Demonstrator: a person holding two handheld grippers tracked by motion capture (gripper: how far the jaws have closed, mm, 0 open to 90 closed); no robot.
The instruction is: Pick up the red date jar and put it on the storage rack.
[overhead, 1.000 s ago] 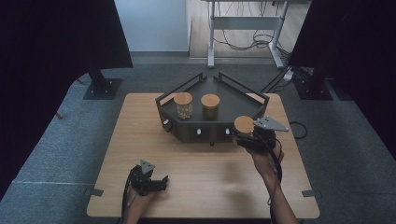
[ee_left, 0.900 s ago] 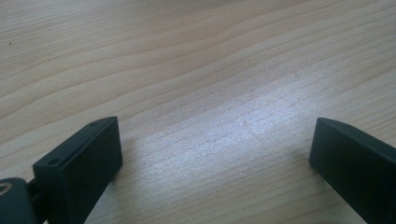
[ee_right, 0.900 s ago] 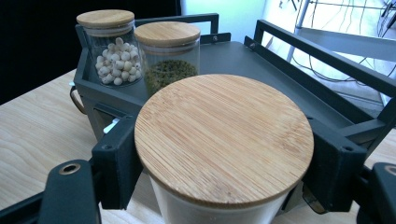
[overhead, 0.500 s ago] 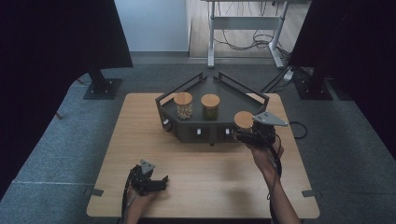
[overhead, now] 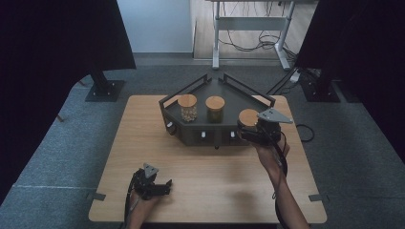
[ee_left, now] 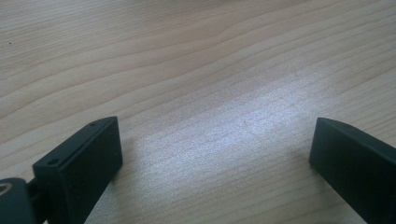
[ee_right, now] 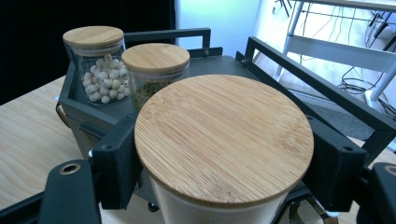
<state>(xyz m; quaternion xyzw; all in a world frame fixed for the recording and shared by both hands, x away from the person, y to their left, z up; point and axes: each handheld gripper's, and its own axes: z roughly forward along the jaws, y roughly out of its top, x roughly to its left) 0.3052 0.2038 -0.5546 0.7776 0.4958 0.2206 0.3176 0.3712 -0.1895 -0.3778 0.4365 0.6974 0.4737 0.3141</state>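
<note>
Nearest the person, the left gripper [overhead: 154,183] rests low on the wooden table [overhead: 143,129] at its near left part, its jaws spread wide apart with nothing but bare wood grain between them. Farther up and to the right, the right gripper [overhead: 248,130] is clamped on a glass jar with a bamboo lid [ee_right: 224,140]; in the right gripper view the two black jaws press against the jar's sides just under the round lid, one on each side, and the jar stands upright between them. The held jar sits at the near right edge of the black metal tray [overhead: 229,90]. Beyond the right gripper, inside the tray, stands a jar of green contents [ee_right: 154,74], and just past that and to its left a jar of pale round seeds [ee_right: 98,70], both upright and lidded, close beside each other.
</note>
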